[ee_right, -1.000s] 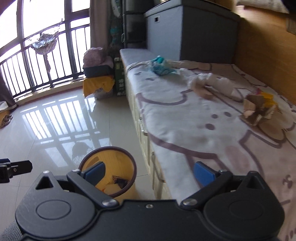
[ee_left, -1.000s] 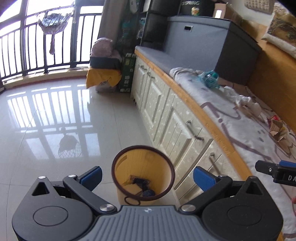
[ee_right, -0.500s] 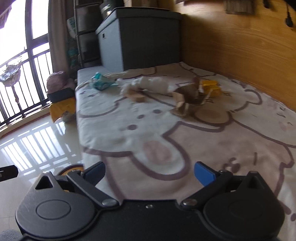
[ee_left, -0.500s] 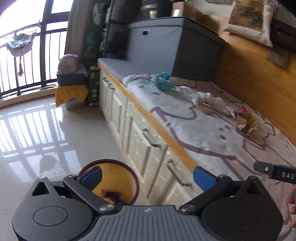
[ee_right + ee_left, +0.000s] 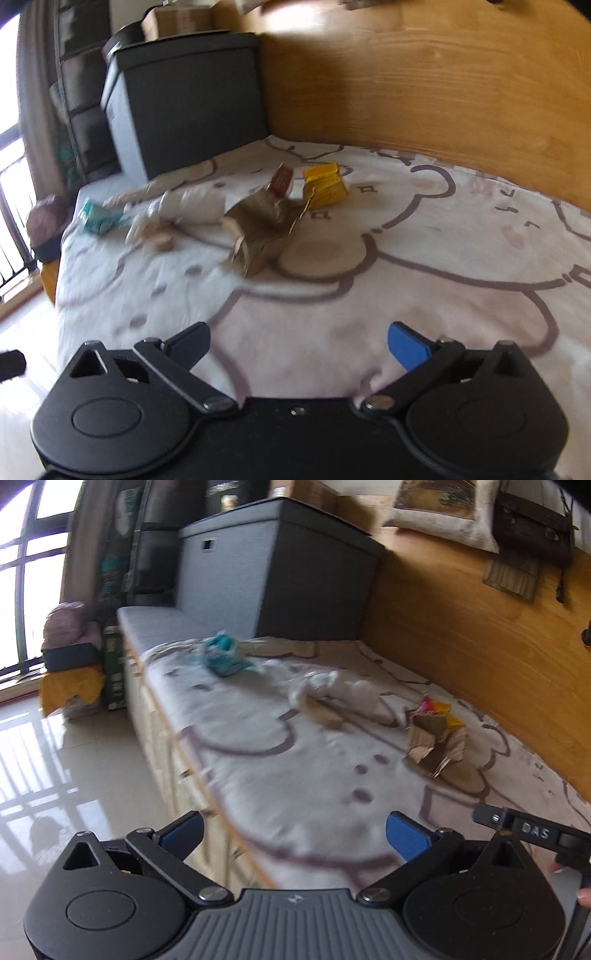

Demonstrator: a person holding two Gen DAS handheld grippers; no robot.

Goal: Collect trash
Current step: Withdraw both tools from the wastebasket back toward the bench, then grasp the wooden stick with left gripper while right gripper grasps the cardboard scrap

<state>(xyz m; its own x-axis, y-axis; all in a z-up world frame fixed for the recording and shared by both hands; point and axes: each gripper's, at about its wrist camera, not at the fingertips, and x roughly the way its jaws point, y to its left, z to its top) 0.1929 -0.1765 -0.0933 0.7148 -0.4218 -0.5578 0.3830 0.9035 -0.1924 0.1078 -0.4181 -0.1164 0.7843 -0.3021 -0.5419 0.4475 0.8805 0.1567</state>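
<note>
**Both tools empty, litter ahead on the bed**

While you scan the bed (image 5: pixel 424 295), both tools come in with nothing between their pads. Your left tool (image 5: pixel 295 834) has its jaws spread wide, over the bed's floor-side edge; your right tool (image 5: pixel 299 345) is just as wide, well over the printed cover. That spread suits bulky, crumpled pieces, so I judge you are lining up a pick, not carrying.

Nearest in the right view, at 11 o'clock, lies the torn brown paper bag (image 5: pixel 258 229), open and slumped on its side. Just beyond it, at 12 o'clock, sits the yellow carton (image 5: pixel 325 186) with a small red packet (image 5: pixel 281 181) beside it. Left of the bag lies a white crumpled wrapper (image 5: pixel 184 210), and farthest, at 10 o'clock, a teal packet (image 5: pixel 98 219) near the dark storage box (image 5: pixel 184 99).

No bin shows in either view. Motion blur softens the far pieces, so their exact edges are uncertain.
</note>
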